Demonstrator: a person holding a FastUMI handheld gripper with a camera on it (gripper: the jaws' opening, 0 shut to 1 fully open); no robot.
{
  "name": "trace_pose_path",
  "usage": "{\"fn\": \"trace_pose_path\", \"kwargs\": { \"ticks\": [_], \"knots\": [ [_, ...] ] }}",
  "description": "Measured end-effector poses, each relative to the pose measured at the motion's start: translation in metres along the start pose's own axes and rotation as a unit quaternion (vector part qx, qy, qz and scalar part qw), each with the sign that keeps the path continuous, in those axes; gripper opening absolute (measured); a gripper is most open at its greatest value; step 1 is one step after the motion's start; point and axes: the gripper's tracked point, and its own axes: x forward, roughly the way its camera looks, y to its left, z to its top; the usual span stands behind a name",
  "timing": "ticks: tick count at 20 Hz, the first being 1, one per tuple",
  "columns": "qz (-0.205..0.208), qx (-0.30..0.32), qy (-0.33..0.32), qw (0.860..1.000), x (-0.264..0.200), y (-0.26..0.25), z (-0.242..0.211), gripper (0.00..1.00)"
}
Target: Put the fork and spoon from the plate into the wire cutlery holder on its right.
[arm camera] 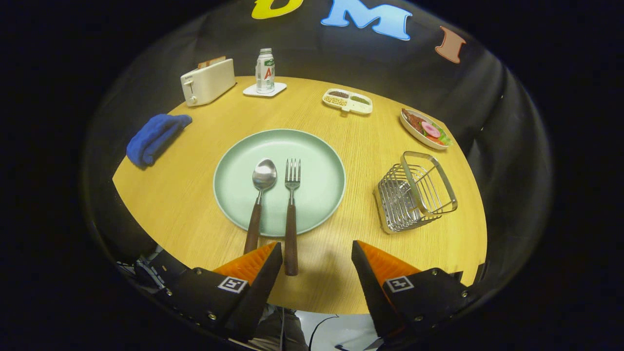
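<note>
My hand-held gripper (317, 248) hangs wide open, holding nothing, over the table's (195, 204) near edge; fork (291, 214) handle just inside the left finger.

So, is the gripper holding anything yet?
Nothing held. The gripper is open; the wooden-handled steel fork lies beside the steel spoon, its handle end between the fingers, untouched.

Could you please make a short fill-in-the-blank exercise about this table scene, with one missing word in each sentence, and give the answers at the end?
1. On the green plate, the spoon lies to the ____ of the fork.
2. The wire cutlery holder holds ____ cutlery so far.
3. The hand-held gripper is ____, with the fork handle's end just beside one finger.
4. The bottle stands beside the ____, at the table's far side.

Answers: left; no; open; toaster
</note>
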Motion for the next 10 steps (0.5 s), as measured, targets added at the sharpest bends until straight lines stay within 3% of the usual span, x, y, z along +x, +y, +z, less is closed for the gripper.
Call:
{"fn": "trace_pose_path", "kwargs": {
  "ticks": [4, 6, 9, 10],
  "knots": [
    [0.026, -0.026, 0.029, 0.999, 0.015, 0.008, -0.007, 0.67],
    [0.032, -0.027, 0.039, 0.998, 0.015, 0.011, -0.008, 0.20],
    [0.023, -0.036, 0.033, 0.999, 0.008, 0.004, -0.006, 0.17],
    [0.015, -0.039, 0.039, 0.998, -0.003, -0.002, 0.002, 0.11]
  ]
}}
